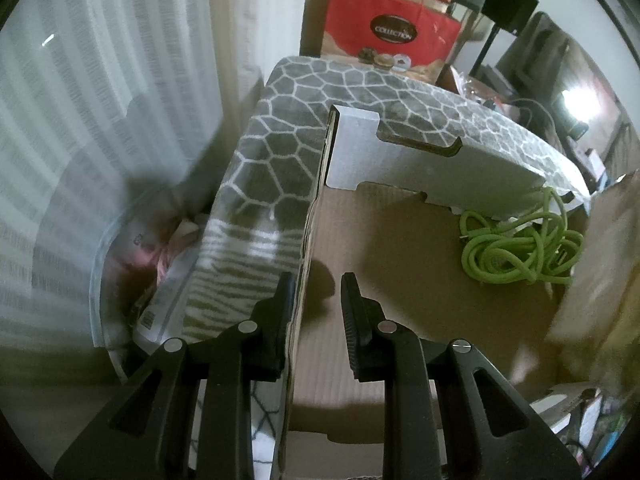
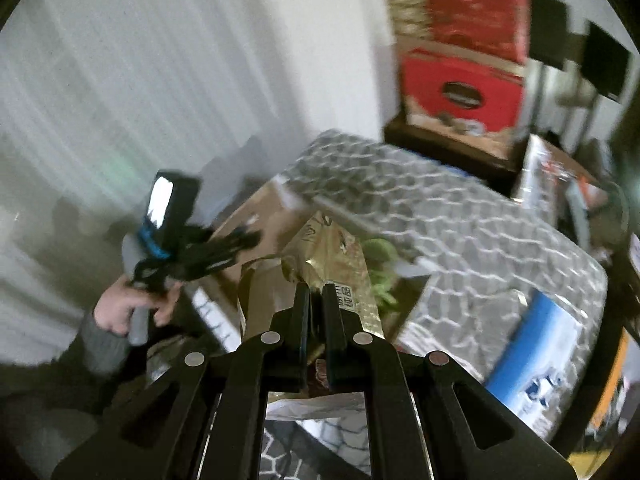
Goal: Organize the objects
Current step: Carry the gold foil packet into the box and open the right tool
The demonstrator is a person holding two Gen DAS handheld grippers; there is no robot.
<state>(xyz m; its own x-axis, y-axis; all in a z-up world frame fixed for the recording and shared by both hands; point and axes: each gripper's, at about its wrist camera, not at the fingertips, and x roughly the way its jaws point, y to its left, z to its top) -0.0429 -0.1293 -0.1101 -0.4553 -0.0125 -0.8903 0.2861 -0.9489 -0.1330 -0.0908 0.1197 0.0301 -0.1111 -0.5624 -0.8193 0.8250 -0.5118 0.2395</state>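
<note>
Right tool (image 2: 316, 300) nearest, clenched on a gold packet (image 2: 332, 252), carrying it toward the cardboard box (image 1: 400, 264) at 12 o'clock. Left tool (image 1: 316, 300) is released, straddling the box's left wall, one finger outside against the patterned blanket (image 1: 260, 160). Green cord (image 1: 520, 248) already lies in the box at 2 o'clock. Right view is blurred. Risks: thin crinkly packet may slip from the grip; a box flap could catch it; unsteadied box may shift when the packet drops.

A lived-in home room: white curtain (image 1: 100, 100), patterned grey blanket (image 1: 280, 128), stacked gift boxes (image 1: 392, 28).
</note>
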